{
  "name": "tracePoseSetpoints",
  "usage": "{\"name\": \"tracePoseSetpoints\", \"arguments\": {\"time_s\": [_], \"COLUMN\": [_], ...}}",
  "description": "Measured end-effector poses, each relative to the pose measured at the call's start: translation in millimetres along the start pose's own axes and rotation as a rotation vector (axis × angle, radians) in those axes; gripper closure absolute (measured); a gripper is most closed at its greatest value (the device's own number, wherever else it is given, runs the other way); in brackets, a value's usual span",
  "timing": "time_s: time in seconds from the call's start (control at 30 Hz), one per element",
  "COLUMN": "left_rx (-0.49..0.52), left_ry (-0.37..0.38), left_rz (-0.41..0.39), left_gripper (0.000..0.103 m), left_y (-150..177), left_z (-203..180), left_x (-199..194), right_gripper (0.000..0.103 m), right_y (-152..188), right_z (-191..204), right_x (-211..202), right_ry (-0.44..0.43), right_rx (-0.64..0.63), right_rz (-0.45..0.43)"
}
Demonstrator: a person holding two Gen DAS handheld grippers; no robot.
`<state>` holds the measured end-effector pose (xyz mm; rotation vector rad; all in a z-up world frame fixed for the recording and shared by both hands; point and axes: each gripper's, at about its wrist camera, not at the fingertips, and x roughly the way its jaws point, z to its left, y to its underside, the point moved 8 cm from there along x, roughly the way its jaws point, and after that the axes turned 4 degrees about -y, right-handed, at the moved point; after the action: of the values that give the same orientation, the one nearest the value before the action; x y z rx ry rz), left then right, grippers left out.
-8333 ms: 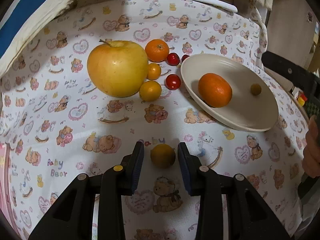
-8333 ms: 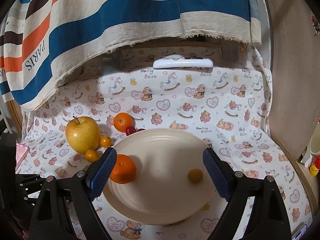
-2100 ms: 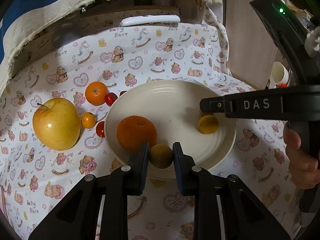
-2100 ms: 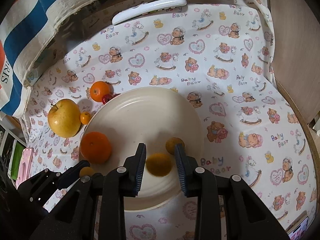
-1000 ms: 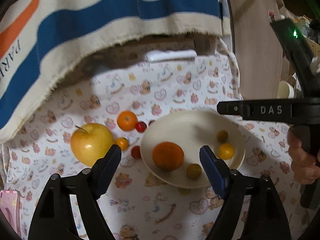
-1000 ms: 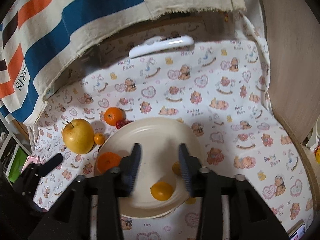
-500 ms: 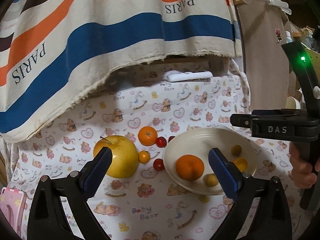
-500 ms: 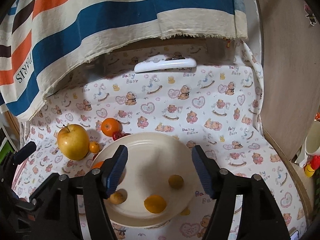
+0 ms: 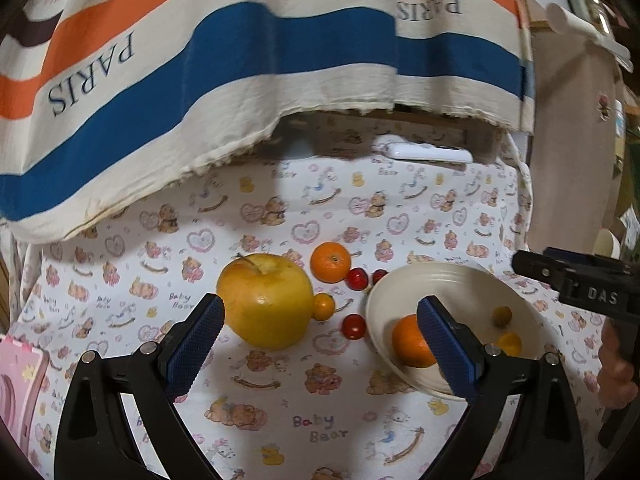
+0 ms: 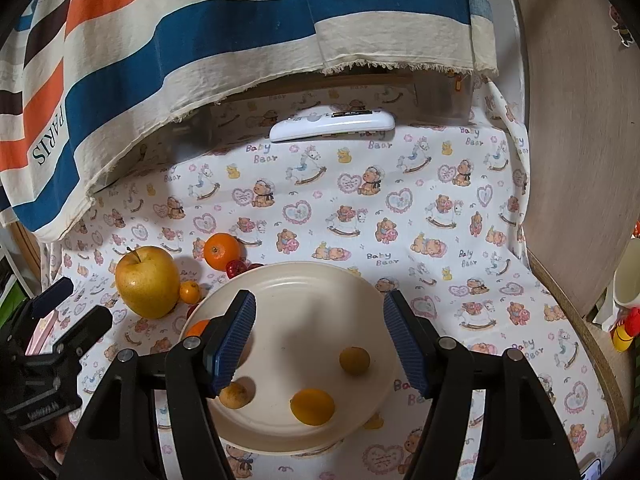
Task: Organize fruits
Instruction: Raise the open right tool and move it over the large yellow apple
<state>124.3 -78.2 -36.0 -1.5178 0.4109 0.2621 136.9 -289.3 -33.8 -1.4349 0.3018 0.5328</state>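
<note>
A cream plate (image 9: 444,280) (image 10: 312,284) holds an orange (image 9: 410,342) and three small yellow fruits (image 10: 312,406), (image 10: 354,360), (image 10: 236,395). Left of the plate lie a big yellow apple (image 9: 266,300) (image 10: 147,286), a second orange (image 9: 330,262) (image 10: 221,251), a small orange fruit (image 9: 323,306) (image 10: 189,292) and red cherry tomatoes (image 9: 354,327). My left gripper (image 9: 320,344) is open and empty, held above the cloth between apple and plate. My right gripper (image 10: 320,340) is open and empty above the plate.
A white remote (image 9: 426,153) (image 10: 332,124) lies at the back of the bear-print cloth (image 10: 440,208). A striped towel (image 10: 200,32) hangs over the back. A wooden panel (image 10: 580,140) stands on the right. A pink object (image 9: 16,384) sits at the left edge.
Both grippers let go of small yellow fruits on the plate, opened wide and drew back. The left gripper has since shifted left, toward the apple.
</note>
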Motion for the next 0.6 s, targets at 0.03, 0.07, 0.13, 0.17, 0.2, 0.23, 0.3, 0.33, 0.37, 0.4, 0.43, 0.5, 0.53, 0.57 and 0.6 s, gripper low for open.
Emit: {"name": "tracePoseSetpoints", "arguments": {"time_s": [0.03, 0.07, 0.13, 0.17, 0.2, 0.23, 0.3, 0.33, 0.37, 0.4, 0.43, 0.5, 0.53, 0.57, 0.6], "left_rx": [-0.01, -0.018, -0.037, -0.045, -0.053, -0.056, -0.055, -0.058, -0.064, -0.071, -0.079, -0.09, -0.091, -0.09, -0.092], "left_ry": [-0.005, -0.008, -0.018, -0.027, -0.039, -0.048, -0.077, -0.085, -0.093, -0.097, -0.097, -0.101, -0.106, -0.111, -0.116], "left_rz": [0.011, 0.021, 0.041, 0.05, 0.055, 0.056, 0.058, 0.057, 0.058, 0.06, 0.064, 0.064, 0.061, 0.058, 0.053], "left_gripper": [0.007, 0.007, 0.007, 0.007, 0.007, 0.007, 0.007, 0.007, 0.007, 0.007, 0.007, 0.007, 0.007, 0.007, 0.007], "left_y": [0.4, 0.9, 1.7, 1.8, 1.6, 1.1, -0.1, -0.6, -1.1, -1.4, -1.7, -3.0, -4.1, -5.7, -7.3], "left_z": [3.2, 6.3, 13.4, 17.7, 22.5, 26.4, 35.2, 39.4, 43.5, 47.7, 51.3, 57.4, 59.4, 61.4, 63.5], "left_x": [2.3, 4.4, 9.0, 11.3, 13.4, 15.1, 18.6, 19.9, 21.0, 21.9, 22.7, 23.0, 22.7, 22.6, 21.4], "right_gripper": [0.035, 0.035, 0.035, 0.035, 0.035, 0.035, 0.035, 0.035, 0.035, 0.035, 0.035, 0.035, 0.035, 0.035, 0.035], "right_y": [0.2, -0.1, -0.1, 0.0, 0.1, 0.1, 0.3, 0.5, 0.1, 0.0, 0.3, -0.1, 0.3, 0.8, 0.9], "right_z": [-0.1, 0.0, 0.0, -0.1, -0.1, -0.2, -0.2, -0.3, -0.1, -0.1, 0.0, -0.1, -0.2, -0.2, -0.2], "right_x": [0.3, 0.0, 0.2, 0.4, 0.4, 0.5, 0.9, 1.1, 0.9, 0.8, 1.1, 0.8, 1.2, 1.5, 1.6], "right_ry": [0.001, -0.001, -0.001, -0.001, -0.001, 0.0, 0.0, 0.0, 0.0, 0.0, 0.001, 0.003, 0.005, 0.007, 0.007], "right_rx": [0.0, 0.0, 0.0, 0.0, 0.0, 0.0, 0.0, 0.0, 0.0, 0.0, -0.001, -0.002, -0.003, -0.006, -0.007], "right_rz": [0.001, 0.0, 0.0, 0.0, 0.002, 0.002, 0.002, 0.002, 0.002, 0.002, 0.002, 0.003, 0.002, 0.001, 0.002]}}
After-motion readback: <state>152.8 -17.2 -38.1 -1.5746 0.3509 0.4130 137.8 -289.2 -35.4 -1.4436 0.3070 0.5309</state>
